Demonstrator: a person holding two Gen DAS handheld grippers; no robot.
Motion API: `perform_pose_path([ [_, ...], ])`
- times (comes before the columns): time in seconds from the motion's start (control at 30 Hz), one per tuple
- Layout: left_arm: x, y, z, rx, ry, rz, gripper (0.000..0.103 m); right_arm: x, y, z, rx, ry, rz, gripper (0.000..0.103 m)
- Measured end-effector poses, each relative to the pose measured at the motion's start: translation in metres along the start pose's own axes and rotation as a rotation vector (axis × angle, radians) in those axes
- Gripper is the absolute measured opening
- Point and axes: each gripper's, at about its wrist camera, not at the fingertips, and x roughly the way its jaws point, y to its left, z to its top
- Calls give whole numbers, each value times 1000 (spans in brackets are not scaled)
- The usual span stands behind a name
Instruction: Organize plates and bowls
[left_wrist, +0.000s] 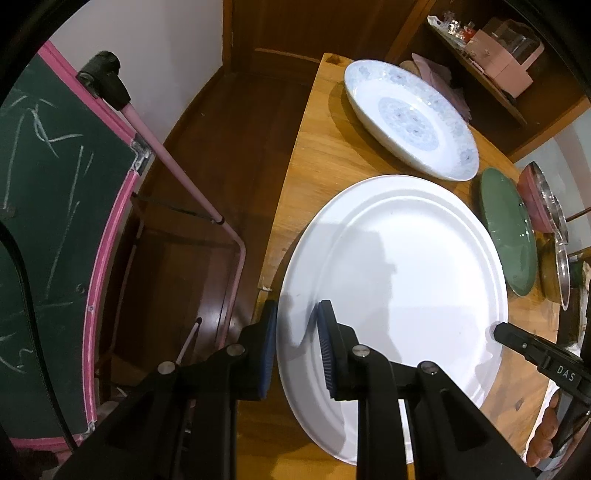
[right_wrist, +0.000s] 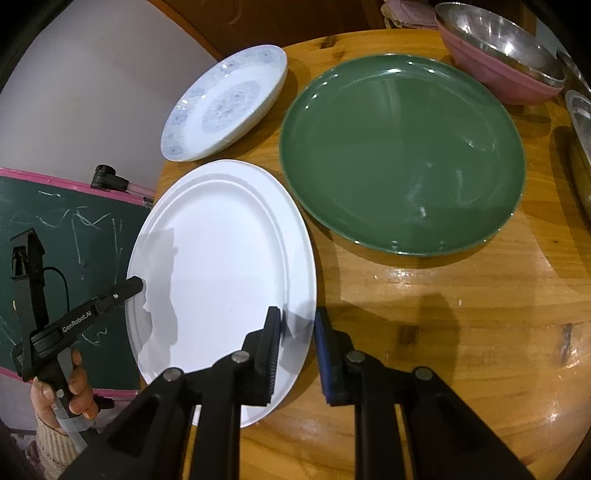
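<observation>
Left wrist view, item one: large white oval plate (left_wrist: 399, 295), lying flat on the wooden counter (left_wrist: 314, 155), filling the centre and lower right of the frame, its left rim overhanging the counter edge. Left claw (left_wrist: 297, 343), bottom centre: black fingers with blue ribbed pads, one pad outside and below the rim, the other on the plate's upper face; the jaws stand narrow across the rim, closed on it. Right claw's finger tip (left_wrist: 504, 330) reaches in from the lower right onto the opposite rim.

Item two: white dish with blue floral pattern (left_wrist: 410, 118), upper centre, just beyond the white plate and apart from it.

Item three: green plate (left_wrist: 509, 229), right of centre, beside the white plate.

Item four: pink bowl with a steel bowl nested inside (left_wrist: 535, 199), far right edge, partly cut off.

Off the counter, left half of the frame: green chalkboard with pink frame (left_wrist: 55, 206), standing over a dark wooden floor (left_wrist: 229, 155).

Right wrist view: right claw (right_wrist: 297, 347), bottom centre, straddles the white plate's right rim, one pad on the plate, the other outside against the edge, jaws closed on it. A hand (right_wrist: 68, 387), lower left, holds the left claw's handle.
</observation>
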Motion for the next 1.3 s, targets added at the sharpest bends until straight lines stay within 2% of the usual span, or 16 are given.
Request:
perform_pose_path([
  [0.3, -58, -8, -32, 33, -57, -29, 19, -42, 6, -27, -33, -22, 17, 18],
  [0.6, -98, -34, -103, 98, -76, -67, 19, -88, 2, -89, -88, -62, -40, 18],
  [0.9, -77, -38, -174, 98, -18, -76, 19, -82, -20, -161, -92, -24, -94, 19],
  [1.03, -61, -27, -189, 68, 17, -79, 19, -71, -26, -178, -85, 9, -95, 19],
  [1.3, -51, -14, -202, 37, 1, -36, 19, -56, -27, -192, -63, 46, -70, 19],
])
